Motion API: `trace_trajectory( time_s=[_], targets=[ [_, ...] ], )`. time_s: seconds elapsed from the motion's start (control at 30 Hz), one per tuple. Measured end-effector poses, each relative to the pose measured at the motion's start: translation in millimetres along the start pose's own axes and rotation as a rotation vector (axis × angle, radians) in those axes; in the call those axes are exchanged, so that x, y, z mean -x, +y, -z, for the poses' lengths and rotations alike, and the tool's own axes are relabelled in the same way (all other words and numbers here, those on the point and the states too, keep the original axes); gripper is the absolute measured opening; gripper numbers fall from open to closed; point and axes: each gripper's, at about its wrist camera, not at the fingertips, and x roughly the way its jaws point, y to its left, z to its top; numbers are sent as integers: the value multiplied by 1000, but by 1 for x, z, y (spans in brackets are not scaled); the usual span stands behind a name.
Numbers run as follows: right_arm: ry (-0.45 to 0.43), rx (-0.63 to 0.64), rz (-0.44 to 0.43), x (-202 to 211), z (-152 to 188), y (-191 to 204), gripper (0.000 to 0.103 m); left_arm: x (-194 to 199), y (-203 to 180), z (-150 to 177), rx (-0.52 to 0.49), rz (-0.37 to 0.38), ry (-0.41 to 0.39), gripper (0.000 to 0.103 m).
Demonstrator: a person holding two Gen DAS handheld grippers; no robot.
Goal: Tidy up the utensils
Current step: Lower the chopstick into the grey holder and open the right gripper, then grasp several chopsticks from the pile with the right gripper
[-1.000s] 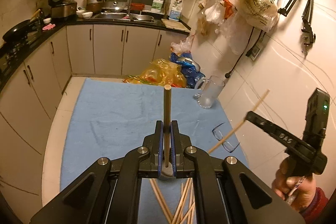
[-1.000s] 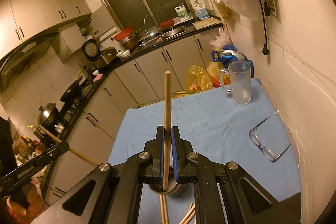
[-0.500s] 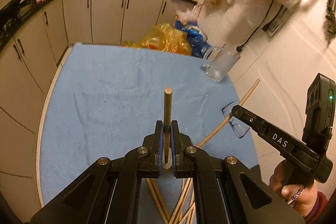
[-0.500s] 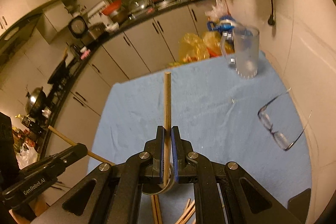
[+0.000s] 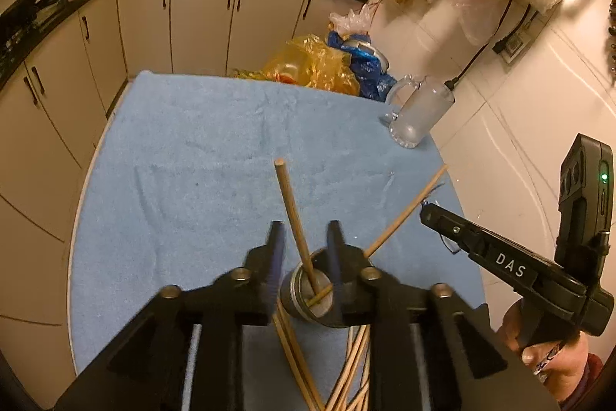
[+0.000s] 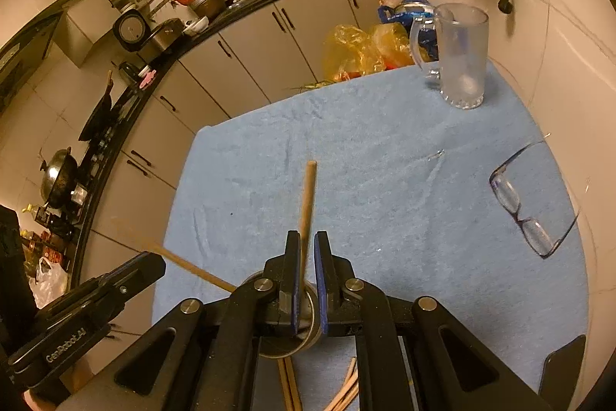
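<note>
Wooden chopsticks are what we are sorting. Nearest, right under our left gripper [image 5: 304, 237], sits the metal cup [image 5: 308, 295]; its jaws have just been opening, and the released chopstick [image 5: 294, 218] leans loose between them, tip in the cup (a second ago it stood clamped upright). That one is delivered. Our right gripper [image 6: 306, 257], just beside, is clamped tight on a second chopstick [image 6: 308, 195], low end at the cup, so it looks next to drop. Several loose chopsticks [image 5: 346, 364] lie below, too overlapped to count. Farther ahead, right, one pair of glasses [image 6: 523, 210]; farthest, one glass mug [image 6: 462, 60].
</note>
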Motion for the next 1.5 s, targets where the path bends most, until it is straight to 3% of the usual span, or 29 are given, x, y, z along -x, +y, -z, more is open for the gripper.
trace_trajectory(
  time_s=[0.13,0.37,0.47,0.73,0.97,1.27,1.5],
  targets=[
    [-26,-4,-2,14,0,1,9,14,1,-4,3,-1,-39,28],
    [-51,-54,-2,40,13,-11,29,43,2,6,-24,-23,-108,37],
    [-45,-77,11,47,25,-20,31,48,0,19,-51,-23,-107,39],
    [40,-164,56,41,75,-58,31,43,5,63,-60,-15,-32,40],
    [197,-306,66,13,130,-98,31,32,17,101,-13,-11,47,40],
    [314,-449,38,-29,158,-114,29,27,32,129,-18,-42,114,40],
    [329,-459,66,-48,157,-112,11,27,47,139,3,-57,138,40]
  ],
)
